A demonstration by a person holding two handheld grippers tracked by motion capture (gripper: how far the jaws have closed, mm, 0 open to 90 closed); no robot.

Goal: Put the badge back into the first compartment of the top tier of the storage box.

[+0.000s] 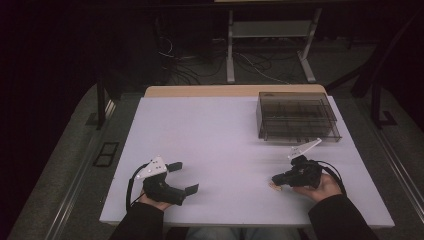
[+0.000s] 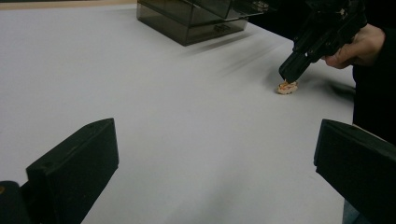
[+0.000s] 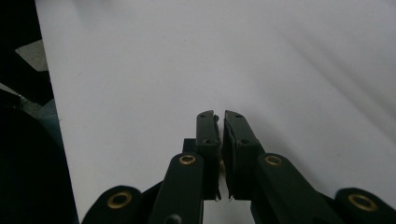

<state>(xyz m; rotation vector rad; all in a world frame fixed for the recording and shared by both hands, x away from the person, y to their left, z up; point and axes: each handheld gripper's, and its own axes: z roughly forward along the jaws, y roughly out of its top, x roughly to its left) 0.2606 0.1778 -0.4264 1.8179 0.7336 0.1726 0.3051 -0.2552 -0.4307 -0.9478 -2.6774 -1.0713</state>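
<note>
A small tan and orange object (image 1: 274,186) lies on the white table (image 1: 225,135) near the front right; in the left gripper view the same object (image 2: 287,87) rests flat on the surface. My right gripper (image 1: 275,180) is shut, its tips pointing down-left and touching the top of the object, as the left gripper view shows (image 2: 286,74). In the right gripper view the jaws (image 3: 219,114) stand almost together, with a speck of tan showing through the slit. My left gripper (image 1: 184,177) sits at the front left, open and holding nothing (image 2: 217,140).
A smoky transparent drawer box (image 1: 297,116) stands at the back right of the table, also seen far off in the left gripper view (image 2: 187,21). Beyond the table's wooden far edge (image 1: 235,91) are a metal frame's legs and cables on the floor.
</note>
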